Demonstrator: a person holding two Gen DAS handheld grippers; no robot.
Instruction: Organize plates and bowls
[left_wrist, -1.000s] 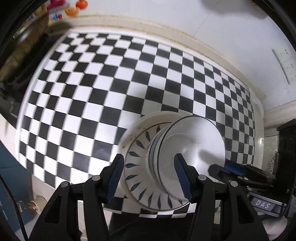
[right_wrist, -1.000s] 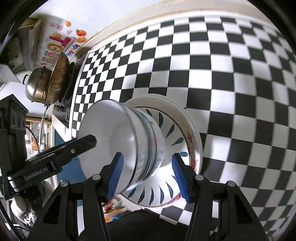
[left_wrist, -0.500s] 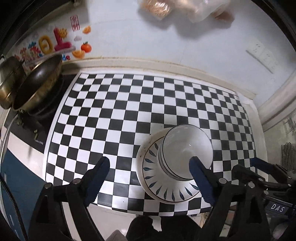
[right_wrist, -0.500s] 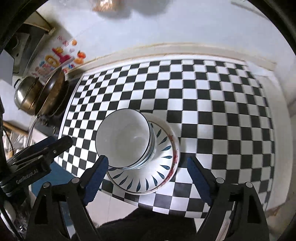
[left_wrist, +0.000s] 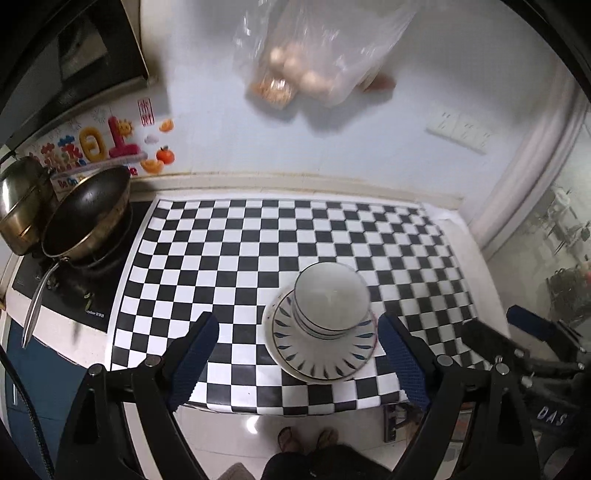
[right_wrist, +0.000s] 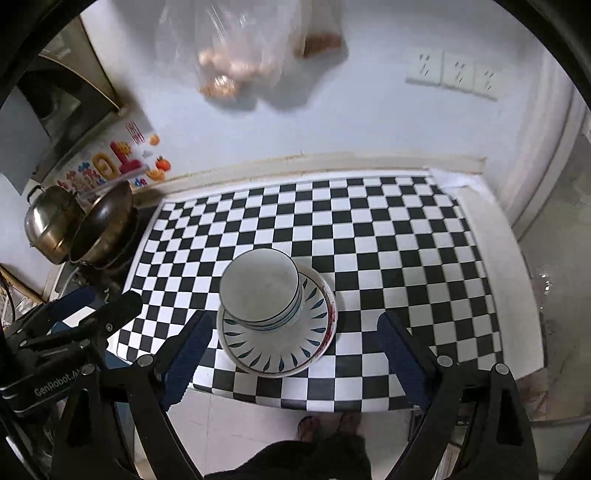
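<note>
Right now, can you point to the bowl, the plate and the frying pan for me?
bowl (right_wrist: 260, 286): right wrist view, on its white inside.
plate (right_wrist: 275, 354): right wrist view, on its leaf-patterned rim, nearest the camera.
frying pan (left_wrist: 86, 216): left wrist view, on its dark inside.

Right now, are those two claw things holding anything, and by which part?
Nothing. The left gripper is open, the right gripper's jaws are opening with nothing gripped; the bowls sit free on the plates.

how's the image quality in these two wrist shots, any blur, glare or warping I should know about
Left wrist view: heavy fisheye bending of the checkered mat; the hanging plastic bag and the right edge are smeared; a bright glare spot on the floor tile. Right wrist view: same warping and dark corners; bag blurred, stacked bowls on the plate fairly sharp.
</note>
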